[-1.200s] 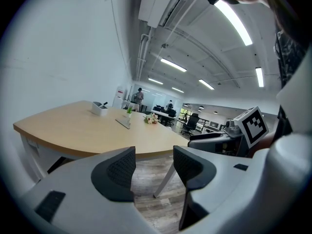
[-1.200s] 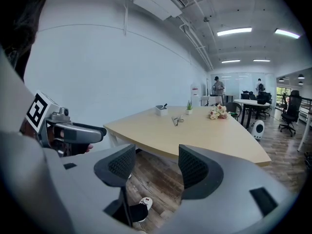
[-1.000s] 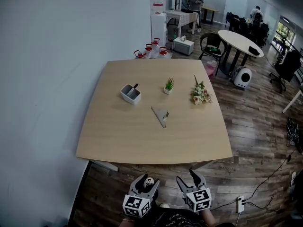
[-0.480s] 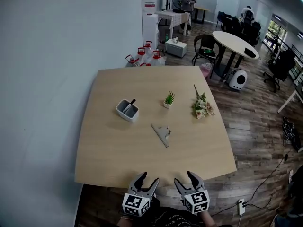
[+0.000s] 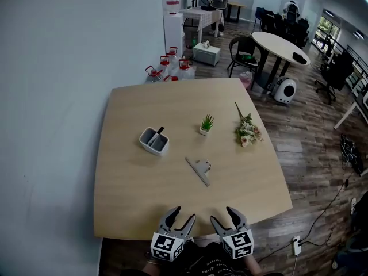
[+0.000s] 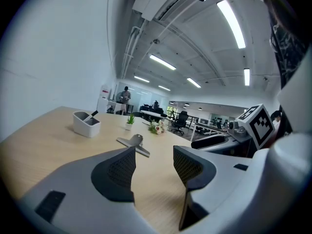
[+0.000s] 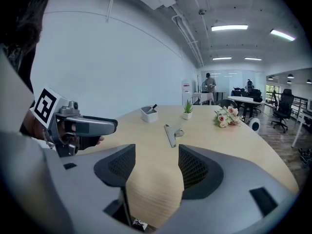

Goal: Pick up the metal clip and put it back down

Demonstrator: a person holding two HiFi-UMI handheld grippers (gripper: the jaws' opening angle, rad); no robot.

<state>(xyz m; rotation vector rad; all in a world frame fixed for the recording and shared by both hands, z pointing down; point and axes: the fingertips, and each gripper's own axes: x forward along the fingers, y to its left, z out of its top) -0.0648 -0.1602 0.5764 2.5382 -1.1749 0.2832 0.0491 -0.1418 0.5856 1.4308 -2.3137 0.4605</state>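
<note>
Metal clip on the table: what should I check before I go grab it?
1. Metal clip lies flat on the table, nothing touching it: ok.
2. Left gripper jaws apart, nothing between them: ok.
3. Right gripper jaws apart, nothing between them: ok.
4. Only bare wood between grippers and clip: ok.
5. Grippers near enough to grab: not ok, both hang at the table's near edge, well short of the clip.
6. Best spot on the clip to pinch: cannot tell.
</note>
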